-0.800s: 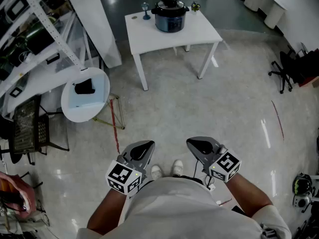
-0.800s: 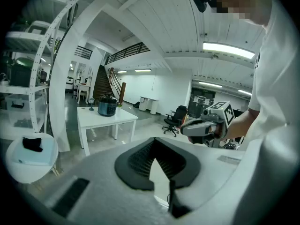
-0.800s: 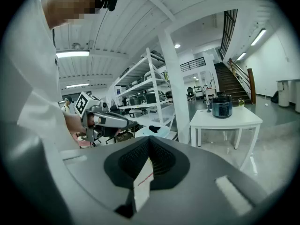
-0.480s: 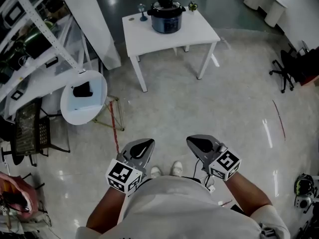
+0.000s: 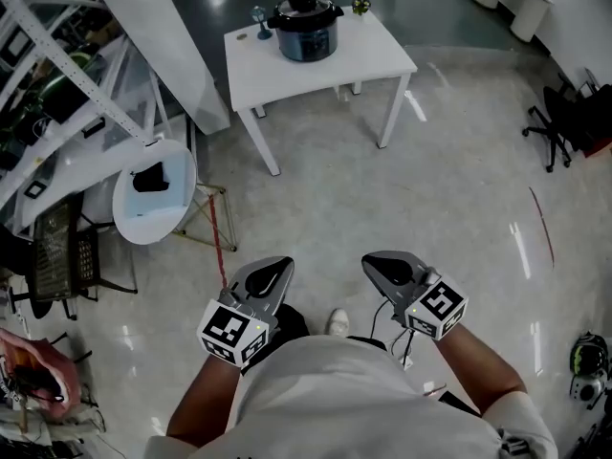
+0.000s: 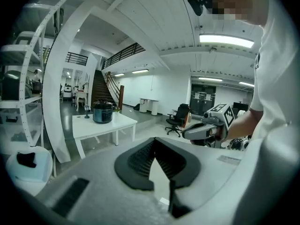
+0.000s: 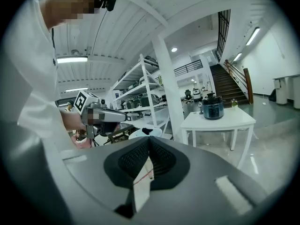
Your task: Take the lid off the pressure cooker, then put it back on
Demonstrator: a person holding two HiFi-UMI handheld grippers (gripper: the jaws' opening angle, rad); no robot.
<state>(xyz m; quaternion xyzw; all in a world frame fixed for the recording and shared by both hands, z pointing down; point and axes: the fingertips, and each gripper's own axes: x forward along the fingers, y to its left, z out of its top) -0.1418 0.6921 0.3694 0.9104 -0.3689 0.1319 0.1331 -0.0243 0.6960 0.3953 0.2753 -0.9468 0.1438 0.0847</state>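
Note:
A dark blue pressure cooker (image 5: 304,24) with its black lid (image 5: 302,5) on stands on a white table (image 5: 316,62) far ahead, also seen as the pressure cooker (image 6: 102,112) in the left gripper view and the pressure cooker (image 7: 213,107) in the right gripper view. My left gripper (image 5: 271,273) and right gripper (image 5: 382,266) are held close to the person's body, several steps short of the table. Both are shut with nothing between the jaws. Each gripper sees the other: the right gripper (image 6: 192,132) and the left gripper (image 7: 125,118).
A small blue figure (image 5: 260,22) and a small plant (image 5: 360,6) share the table with the cooker. A round white side table (image 5: 153,192) and metal shelving (image 5: 57,94) stand at the left. A black office chair (image 5: 564,122) is at the right, and a white slanted column (image 5: 158,41) beside the table.
The view has shifted forward: the table and cooker sit slightly higher and further left in the head view. One shoe has gone from sight. Both grippers stay shut near the body.

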